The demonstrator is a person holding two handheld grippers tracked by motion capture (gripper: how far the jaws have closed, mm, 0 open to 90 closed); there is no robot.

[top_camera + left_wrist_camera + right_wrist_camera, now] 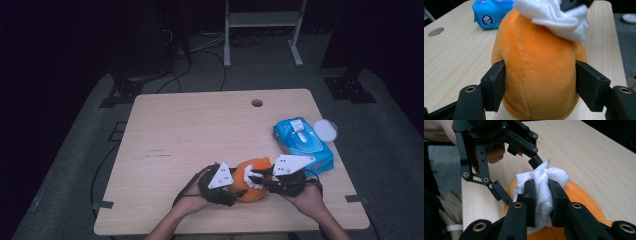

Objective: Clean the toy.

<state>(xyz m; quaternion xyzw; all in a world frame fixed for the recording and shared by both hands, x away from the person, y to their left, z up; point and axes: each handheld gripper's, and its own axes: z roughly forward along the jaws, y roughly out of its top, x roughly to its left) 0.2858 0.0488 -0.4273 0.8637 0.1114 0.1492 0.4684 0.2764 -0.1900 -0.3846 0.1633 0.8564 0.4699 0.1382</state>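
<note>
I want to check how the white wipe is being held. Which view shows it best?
The right gripper view: the white wipe sits close up, pinched between the right claw jaws on the orange plush toy. The left gripper view shows its bunched edge atop the toy. The high view shows a small white patch.

Plush toy (248,186) sits on surface (200,130), near front edge, right of centre. Left gripper (231,182) at toy's left, one of its fingers (494,85) on either side of toy. Right gripper (256,178) at toy's right, pinching wipe (541,187) on top of toy. Wipes pack (302,142) behind and right of toy, near right edge. Lid (326,129) just off pack's far right corner.
</note>
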